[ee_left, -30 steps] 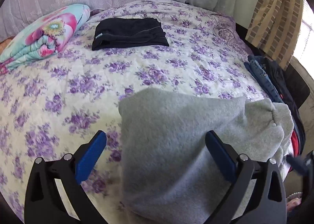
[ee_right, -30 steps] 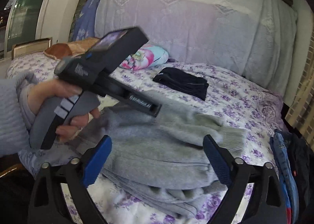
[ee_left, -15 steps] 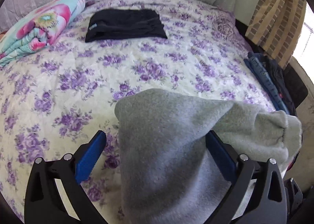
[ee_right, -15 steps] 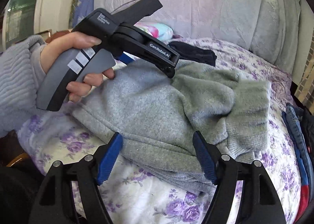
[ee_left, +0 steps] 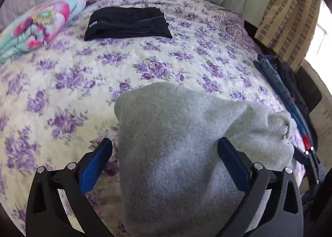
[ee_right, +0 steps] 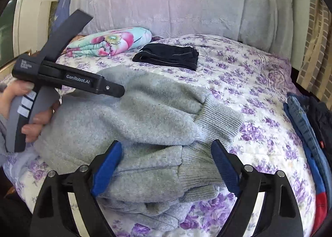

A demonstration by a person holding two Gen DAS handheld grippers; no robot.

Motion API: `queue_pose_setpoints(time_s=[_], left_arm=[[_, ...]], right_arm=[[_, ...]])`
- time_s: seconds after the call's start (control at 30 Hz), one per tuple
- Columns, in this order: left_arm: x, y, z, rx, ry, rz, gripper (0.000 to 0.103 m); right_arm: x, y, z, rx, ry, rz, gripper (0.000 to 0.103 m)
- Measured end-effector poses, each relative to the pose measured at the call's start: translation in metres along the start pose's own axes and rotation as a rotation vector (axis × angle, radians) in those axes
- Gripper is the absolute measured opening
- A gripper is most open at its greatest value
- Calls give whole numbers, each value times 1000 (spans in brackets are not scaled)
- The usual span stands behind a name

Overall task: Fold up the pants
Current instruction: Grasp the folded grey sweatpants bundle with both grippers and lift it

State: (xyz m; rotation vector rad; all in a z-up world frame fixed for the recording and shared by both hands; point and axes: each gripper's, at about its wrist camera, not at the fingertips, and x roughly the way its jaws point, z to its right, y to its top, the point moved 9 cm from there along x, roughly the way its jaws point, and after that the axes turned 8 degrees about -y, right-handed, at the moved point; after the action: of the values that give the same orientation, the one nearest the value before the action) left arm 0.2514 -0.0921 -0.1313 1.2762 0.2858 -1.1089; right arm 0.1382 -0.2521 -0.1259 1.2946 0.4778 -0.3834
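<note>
The gray pants lie folded on the bed, long axis running left to right, ribbed cuffs pointing right. Both the left gripper and right gripper hover with jaws spread, gripping nothing.

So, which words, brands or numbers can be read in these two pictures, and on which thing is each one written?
"GenRobot.AI": white print on the black body of the left tongs, seen from the right wrist camera.
Small white print near the rear of that body: too small to read.
White mark on the folded black pants: too blurred to read.
Red tag on the clothes pile at the bed's edge: too small to read.
</note>
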Motion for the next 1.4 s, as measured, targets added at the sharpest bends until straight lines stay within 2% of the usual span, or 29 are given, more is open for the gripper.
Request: queue_pose_setpoints(time_s=[0.13, 0.17, 0.27, 0.37, 0.43, 0.53, 0.6, 0.67, 0.7, 0.8, 1.0, 1.2, 1.4], left_arm=[[-18, -2, -1, -43, -24, 34, 99], [-26, -3, -1, -41, -22, 49, 99], [-54, -13, -9, -54, -21, 87, 99], [-72, -30, -24, -117, -40, 93, 99], [-76, -43, -31, -170, -84, 78, 99], [-75, -64, -35, -272, -207, 60, 98], [-70, -76, -35, -338, -283, 51, 98], [-64, -84, -38, -396, -320, 43, 98], [-62, -86, -38, -406, -327, 46, 98], [-62, -86, -35, -397, -336, 51, 98], [-53, -79, -29, -432, -407, 39, 98], [-46, -78, -20, -416, -408, 17, 98], [-38, -78, -17, -395, -397, -10, 98]], right_arm=[[-14, 13, 9, 33, 67, 43, 92], [-22, 14, 13, 59, 83, 60, 96], [-39, 18, 37, 164, 122, 94, 99], [-41, 5, 63, 309, 185, 34, 99], [-36, -10, 74, 431, 260, -31, 99], [-21, -31, 80, 644, 419, -120, 99], [-13, -38, 76, 783, 568, -170, 99], [-7, -42, 70, 869, 661, -215, 99], [-3, -44, 68, 890, 678, -234, 99], [2, -47, 64, 891, 670, -263, 99], [16, -41, 48, 897, 689, -322, 99], [35, -44, 37, 836, 612, -433, 99], [53, -35, 31, 841, 619, -489, 100]])
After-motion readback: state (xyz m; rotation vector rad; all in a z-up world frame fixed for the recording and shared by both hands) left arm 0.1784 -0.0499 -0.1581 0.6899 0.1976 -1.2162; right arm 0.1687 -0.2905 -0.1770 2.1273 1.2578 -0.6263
